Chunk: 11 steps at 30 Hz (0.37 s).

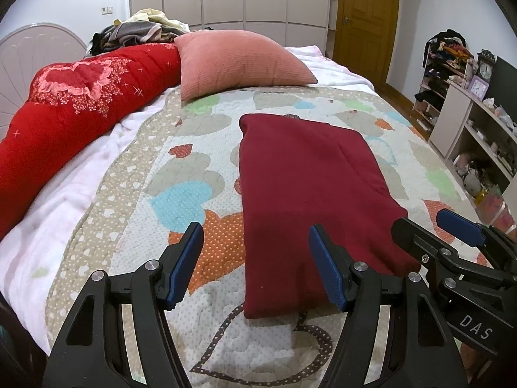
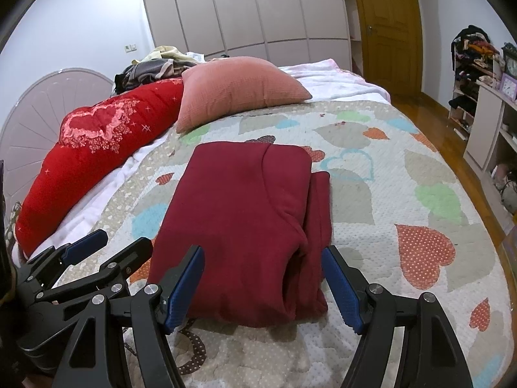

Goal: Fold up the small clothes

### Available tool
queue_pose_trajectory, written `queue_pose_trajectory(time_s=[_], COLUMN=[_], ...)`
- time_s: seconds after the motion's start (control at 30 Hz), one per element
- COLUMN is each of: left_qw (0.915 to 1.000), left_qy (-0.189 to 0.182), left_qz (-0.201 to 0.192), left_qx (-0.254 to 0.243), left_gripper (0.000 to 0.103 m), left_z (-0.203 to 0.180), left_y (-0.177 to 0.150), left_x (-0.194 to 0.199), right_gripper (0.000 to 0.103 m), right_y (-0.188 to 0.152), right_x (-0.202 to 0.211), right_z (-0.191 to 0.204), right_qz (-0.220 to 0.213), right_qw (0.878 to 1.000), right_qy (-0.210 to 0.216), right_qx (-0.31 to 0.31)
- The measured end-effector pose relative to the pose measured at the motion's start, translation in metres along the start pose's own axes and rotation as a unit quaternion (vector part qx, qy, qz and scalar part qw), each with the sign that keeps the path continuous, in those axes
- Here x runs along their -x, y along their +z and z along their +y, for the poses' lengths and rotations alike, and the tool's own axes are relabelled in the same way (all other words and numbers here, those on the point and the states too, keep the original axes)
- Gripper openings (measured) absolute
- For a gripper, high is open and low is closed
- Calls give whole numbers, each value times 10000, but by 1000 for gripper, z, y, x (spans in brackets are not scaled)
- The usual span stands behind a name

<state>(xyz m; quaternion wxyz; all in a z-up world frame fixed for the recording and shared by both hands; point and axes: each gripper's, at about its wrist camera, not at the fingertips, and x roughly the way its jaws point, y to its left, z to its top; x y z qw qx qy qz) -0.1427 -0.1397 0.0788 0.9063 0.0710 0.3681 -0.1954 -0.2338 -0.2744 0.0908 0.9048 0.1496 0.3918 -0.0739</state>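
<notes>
Dark red folded knit garment lies flat on heart-print quilted bedspread, just ahead of both grippers. Left gripper: jaws wide open, nothing held, w/ garment's near-left corner just beyond and between its blue pads. Right gripper: also wide open, empty, straddling the near edge where layers stack up. Fabric looks soft, thickish, light, floppy; prob. not slippery. Best hold, I'd judge: pinch near corners through all layers so the folds don't slide apart.
</notes>
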Motion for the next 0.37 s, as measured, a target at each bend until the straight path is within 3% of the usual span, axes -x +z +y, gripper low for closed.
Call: queue_pose_trajectory(time_s=[0.37], left_qw=[9999], left_qy=[-39], left_qz=[113], left_qx=[76], left_gripper=[67], left_z=[6], left_y=[-2], left_x=[-14], right_gripper=[73], right_y=[-1], right_x=[-12], right_z=[-2], right_qz=[94], right_qw=[9999], right_qy=[20], right_qx=[-49])
